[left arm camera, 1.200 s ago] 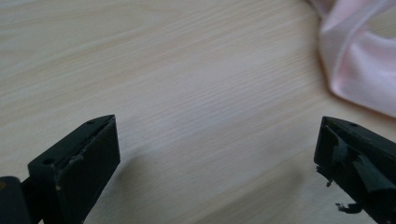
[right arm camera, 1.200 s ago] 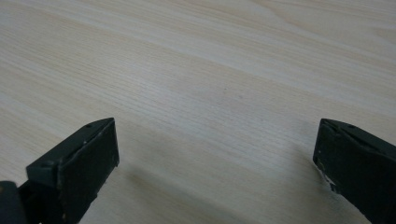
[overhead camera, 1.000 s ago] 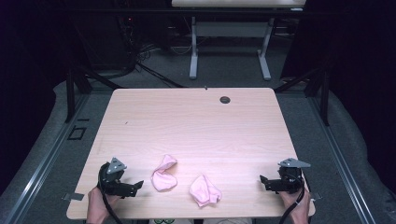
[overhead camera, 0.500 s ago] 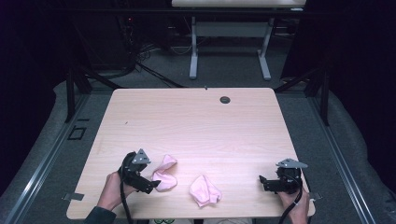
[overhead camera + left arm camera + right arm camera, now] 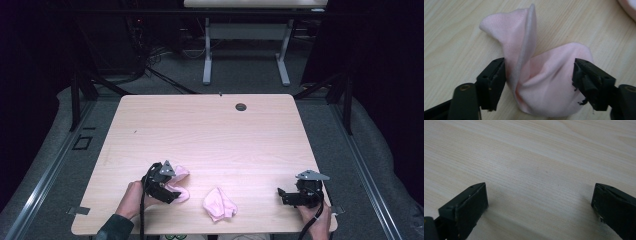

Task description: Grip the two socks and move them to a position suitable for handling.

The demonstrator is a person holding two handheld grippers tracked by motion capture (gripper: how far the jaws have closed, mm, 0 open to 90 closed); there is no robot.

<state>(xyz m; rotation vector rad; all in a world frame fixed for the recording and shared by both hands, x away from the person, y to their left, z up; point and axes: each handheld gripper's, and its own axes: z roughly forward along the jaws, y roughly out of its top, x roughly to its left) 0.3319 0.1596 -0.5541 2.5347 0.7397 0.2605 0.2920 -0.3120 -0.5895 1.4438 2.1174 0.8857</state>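
Dim room, pale wood table (image 5: 210, 130). Left gripper (image 5: 537, 75) is spread wide w/ jaws either side of a crumpled pink sock (image 5: 541, 85), near the front-left edge; not pinched yet. Looks like the grab step: next move calls for closing on the bunched middle. Left hand (image 5: 131, 197) is angled inward, low over the table. Second pink sock (image 5: 219, 204) lies just right of it. Right gripper (image 5: 539, 202) also wide, over bare wood, resting at front right.
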